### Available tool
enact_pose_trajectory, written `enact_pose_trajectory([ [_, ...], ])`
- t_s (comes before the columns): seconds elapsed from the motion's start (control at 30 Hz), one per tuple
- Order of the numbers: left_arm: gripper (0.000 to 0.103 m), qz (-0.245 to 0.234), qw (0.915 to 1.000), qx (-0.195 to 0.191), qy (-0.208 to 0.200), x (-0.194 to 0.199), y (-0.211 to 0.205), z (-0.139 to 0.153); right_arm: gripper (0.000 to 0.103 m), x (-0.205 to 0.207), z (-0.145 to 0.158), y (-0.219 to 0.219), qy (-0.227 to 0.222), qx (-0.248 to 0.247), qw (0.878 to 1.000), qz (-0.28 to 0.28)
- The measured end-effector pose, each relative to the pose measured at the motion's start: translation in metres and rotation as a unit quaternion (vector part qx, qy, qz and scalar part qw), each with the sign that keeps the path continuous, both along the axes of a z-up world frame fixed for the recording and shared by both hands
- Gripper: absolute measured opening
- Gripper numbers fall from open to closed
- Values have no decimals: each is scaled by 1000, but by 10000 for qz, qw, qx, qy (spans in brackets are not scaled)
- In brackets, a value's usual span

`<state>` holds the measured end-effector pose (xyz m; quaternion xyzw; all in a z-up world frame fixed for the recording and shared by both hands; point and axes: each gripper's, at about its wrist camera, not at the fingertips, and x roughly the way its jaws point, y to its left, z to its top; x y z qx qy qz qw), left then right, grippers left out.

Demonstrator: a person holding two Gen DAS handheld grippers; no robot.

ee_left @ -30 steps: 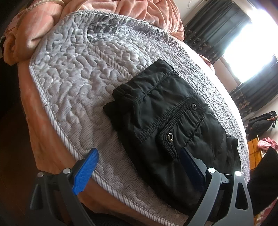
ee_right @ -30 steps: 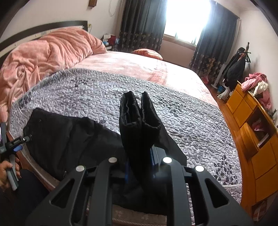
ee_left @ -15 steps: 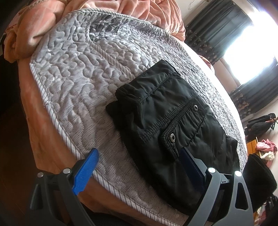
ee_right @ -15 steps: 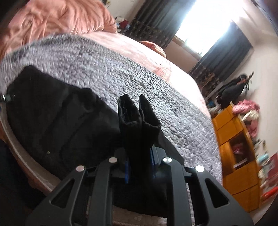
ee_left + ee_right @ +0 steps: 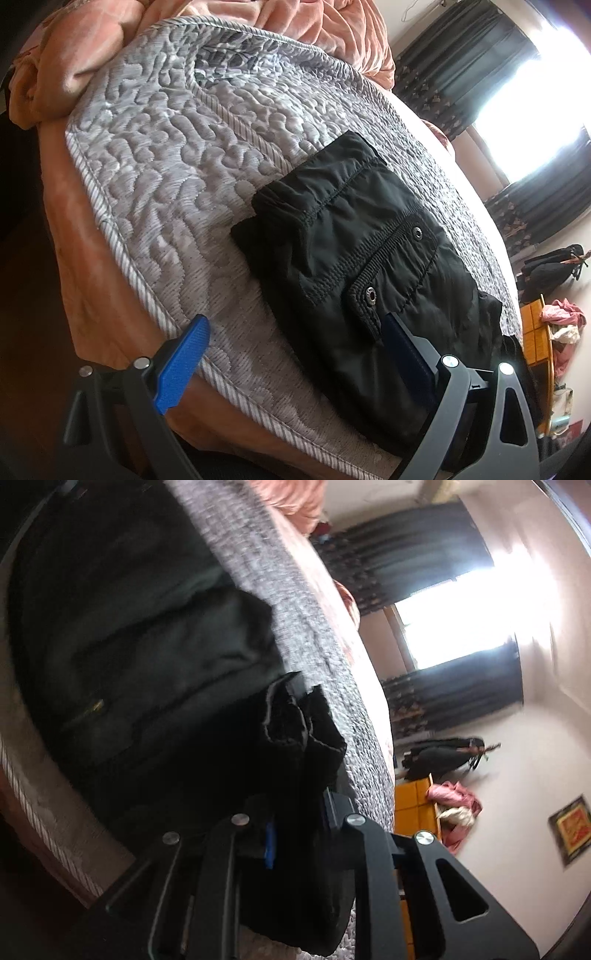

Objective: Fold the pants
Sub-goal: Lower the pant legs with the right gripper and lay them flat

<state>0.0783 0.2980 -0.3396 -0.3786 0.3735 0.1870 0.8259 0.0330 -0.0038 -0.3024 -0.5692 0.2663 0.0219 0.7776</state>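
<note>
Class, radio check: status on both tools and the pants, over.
Left tool open, one finger over the pants. Right tool shut on pants' leg ends. Pants part-folded on grey quilt. Nothing blocking.

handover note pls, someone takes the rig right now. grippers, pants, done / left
Left gripper: jaws open, empty, hovering over the near edge of the bed by the waist end of the black nylon pants.
Right gripper: jaws shut on the bunched leg cuffs of the pants, lifted over the rest of the garment; this view is tilted and blurred.
Pants lie on the grey quilted bedspread, waistband and snap pocket flat, already narrowed lengthwise.
Done: lengthwise fold, cuffs picked up.
Left: probably carry the cuffs across to the waistband, lay them down, release, smooth.
</note>
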Motion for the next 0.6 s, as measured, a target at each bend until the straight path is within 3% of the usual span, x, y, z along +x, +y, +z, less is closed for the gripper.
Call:
enact_pose_trajectory([
  [0.17, 94, 10, 10000, -21, -13, -1, 2, -1, 24, -2, -28, 5, 240, -181, 9995, 100],
  [0.37, 94, 15, 10000, -38, -22, -2, 3, -1, 46, -14, -24, 8, 715, 167, 9964, 419],
  [0.43, 94, 16, 10000, -58, -32, -2, 3, -1, 67, -19, -7, 8, 1085, 610, 9908, 533],
  [0.5, 94, 18, 10000, -76, -40, -2, 4, -1, 68, -19, 19, 3, 1518, 1323, 9782, 509],
  [0.6, 95, 20, 9999, -87, -60, -2, 4, -2, 68, 10, 62, -11, 1846, 2539, 9495, -25],
])
